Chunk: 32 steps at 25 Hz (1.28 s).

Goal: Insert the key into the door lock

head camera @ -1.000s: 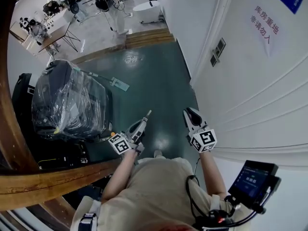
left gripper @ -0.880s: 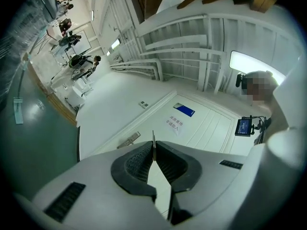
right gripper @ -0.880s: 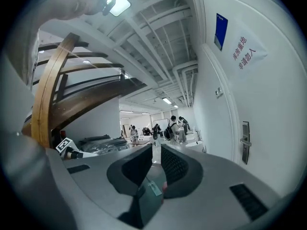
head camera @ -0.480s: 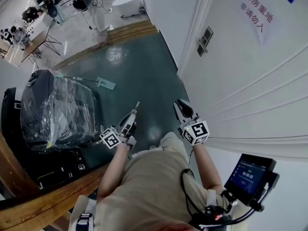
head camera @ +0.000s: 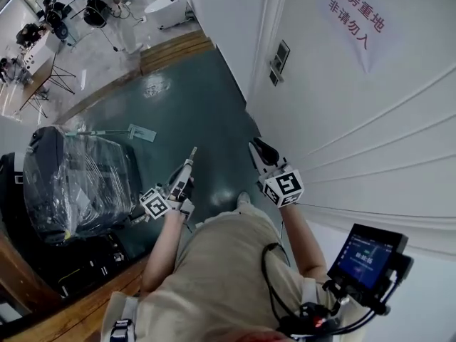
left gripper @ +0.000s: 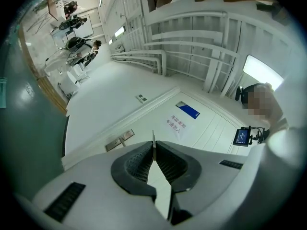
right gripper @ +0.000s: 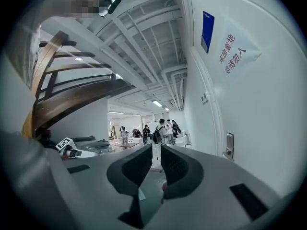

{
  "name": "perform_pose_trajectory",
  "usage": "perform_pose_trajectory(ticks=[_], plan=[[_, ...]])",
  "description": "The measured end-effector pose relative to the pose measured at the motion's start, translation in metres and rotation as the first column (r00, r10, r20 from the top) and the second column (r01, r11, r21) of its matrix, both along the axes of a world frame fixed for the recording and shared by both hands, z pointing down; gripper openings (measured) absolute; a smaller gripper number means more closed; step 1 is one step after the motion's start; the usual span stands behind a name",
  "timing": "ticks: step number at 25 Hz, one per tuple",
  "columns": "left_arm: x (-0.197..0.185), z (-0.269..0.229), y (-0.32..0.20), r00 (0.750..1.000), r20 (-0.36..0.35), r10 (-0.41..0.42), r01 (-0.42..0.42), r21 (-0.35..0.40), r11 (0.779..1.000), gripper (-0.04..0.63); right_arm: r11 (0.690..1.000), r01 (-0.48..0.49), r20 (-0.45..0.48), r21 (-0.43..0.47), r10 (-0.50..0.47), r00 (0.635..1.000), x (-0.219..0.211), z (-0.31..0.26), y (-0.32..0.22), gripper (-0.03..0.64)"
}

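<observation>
Left gripper (left gripper: 154,150) is clamped tight on a thin silver metal key (left gripper: 153,137), blade poking forward, ready for the slot; the silver rectangular door lock plate (left gripper: 120,140) sits at ten o'clock, well apart. Right gripper (right gripper: 156,150), jaws narrowly parted, holds nothing

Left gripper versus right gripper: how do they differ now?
The left gripper is shut on the key; the right gripper holds nothing. The left gripper's jaws press together; the right gripper's stand slightly apart. Both are held out beside the white door.
</observation>
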<state>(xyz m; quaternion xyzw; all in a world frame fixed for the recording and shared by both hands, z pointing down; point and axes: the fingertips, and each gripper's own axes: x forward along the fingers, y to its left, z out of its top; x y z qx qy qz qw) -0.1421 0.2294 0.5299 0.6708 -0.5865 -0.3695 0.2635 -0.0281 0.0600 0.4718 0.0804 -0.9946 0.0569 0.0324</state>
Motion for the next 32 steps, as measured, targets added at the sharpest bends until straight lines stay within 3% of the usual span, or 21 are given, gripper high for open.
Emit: perform_pose_trajectory(ticks=[15, 32], plan=[[0.029, 0.009, -0.102, 0.998, -0.030, 0.047, -0.048, -0.001, 0.999, 0.035, 0.999, -0.043, 0.030, 0.000, 0.043, 0.999, 0.044, -0.007, -0.095, 0.046], [0.030, 0.015, -0.125, 0.997, -0.031, 0.076, -0.076, -0.027, 0.997, 0.035, 0.995, -0.103, 0.041, -0.015, 0.104, 0.994, 0.065, 0.000, -0.125, 0.046]])
